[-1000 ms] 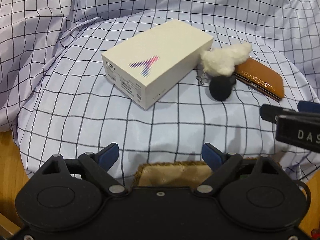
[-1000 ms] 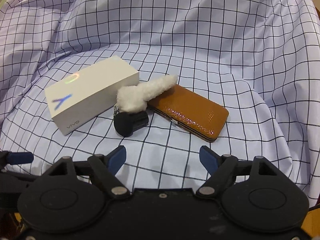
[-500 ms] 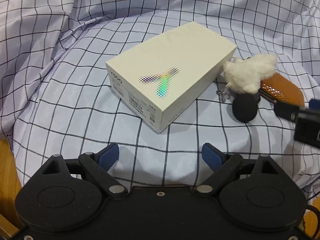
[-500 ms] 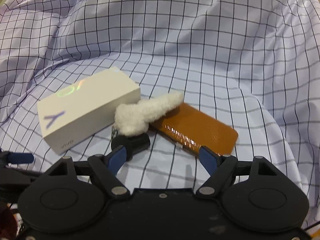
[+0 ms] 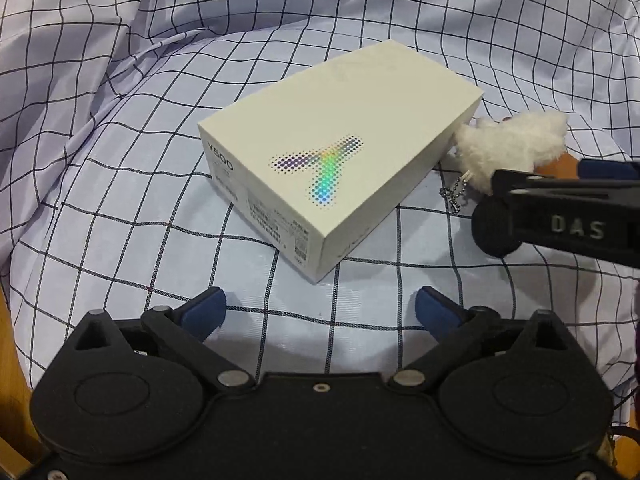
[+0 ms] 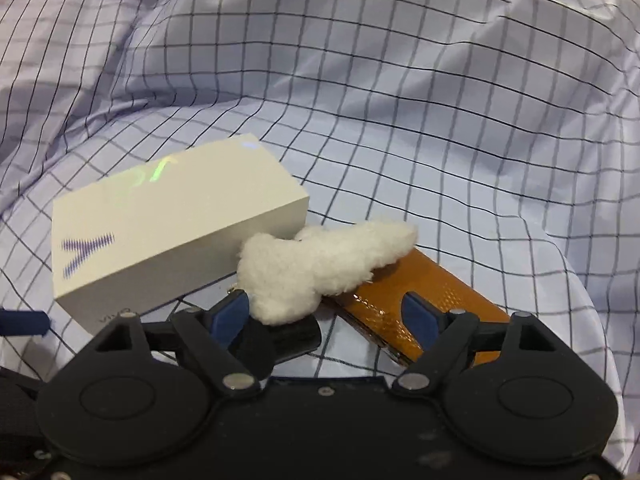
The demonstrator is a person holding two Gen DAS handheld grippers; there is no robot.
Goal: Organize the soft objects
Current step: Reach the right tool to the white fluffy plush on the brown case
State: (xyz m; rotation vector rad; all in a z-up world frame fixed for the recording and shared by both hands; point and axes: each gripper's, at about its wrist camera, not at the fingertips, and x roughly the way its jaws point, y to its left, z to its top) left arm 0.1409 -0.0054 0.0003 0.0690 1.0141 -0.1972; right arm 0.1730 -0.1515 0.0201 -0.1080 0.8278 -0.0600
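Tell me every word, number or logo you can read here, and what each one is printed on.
"Y500": end face of the white phone box, left wrist view.
Dotted rainbow "Y" logo: the box's top.
"vivo": the box's long side, right wrist view, partly hidden, so likely.
"DAS": right gripper's black finger; more may be cut off.
Fine print and barcode labels on the box end: too small to read.
Brown wallet: no readable text.

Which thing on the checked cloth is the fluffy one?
The white fluffy keychain, lying between the smooth white box and the shiny brown wallet. The open right gripper is nearly at it.
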